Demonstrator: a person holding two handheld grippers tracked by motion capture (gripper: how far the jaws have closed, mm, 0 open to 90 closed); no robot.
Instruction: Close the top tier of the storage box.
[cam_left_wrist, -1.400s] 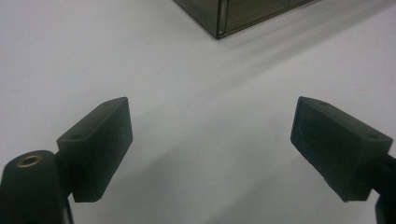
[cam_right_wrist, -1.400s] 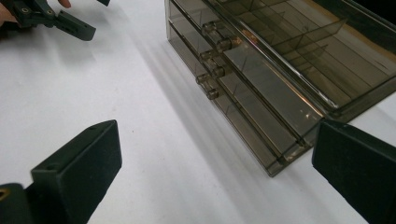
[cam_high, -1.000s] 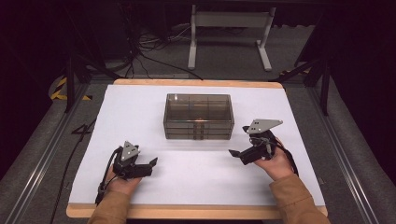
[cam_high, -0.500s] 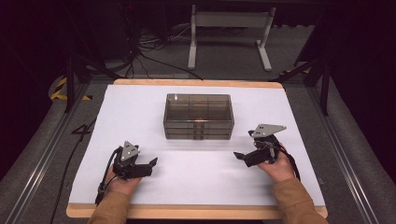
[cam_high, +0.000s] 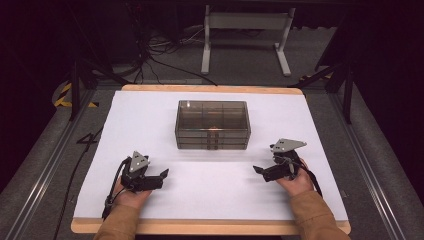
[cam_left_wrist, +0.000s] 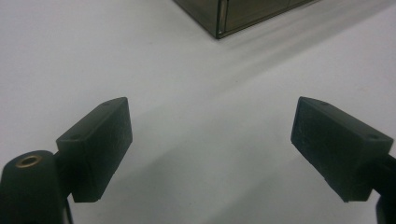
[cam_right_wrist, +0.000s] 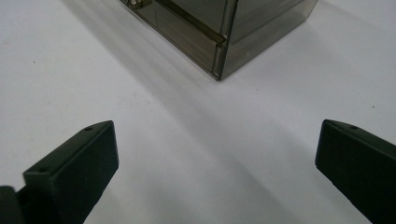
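Observation:
A smoky transparent box with drawers (cam_high: 212, 125) stands on the white table top (cam_high: 150, 120), toward the back middle. My left gripper (cam_high: 162, 176) rests low at the front left, jaws wide apart with nothing between them (cam_left_wrist: 210, 140). A corner of the box (cam_left_wrist: 233, 14) shows at the top of the left gripper view. My right gripper (cam_high: 257, 170) sits at the front right, pointing left toward the box, also open and empty (cam_right_wrist: 217, 163). The box's front right corner (cam_right_wrist: 219, 42) with its drawer fronts lies ahead of the right jaws, well apart from them.
The white sheet covers a wooden table with its edge (cam_high: 210, 227) at the front. A white metal stand (cam_high: 245, 35) and cables (cam_high: 150, 55) are on the floor behind. Dark rails run along both sides.
My right gripper has drifted back and to the right, away from the box. The left gripper has stayed where it was.

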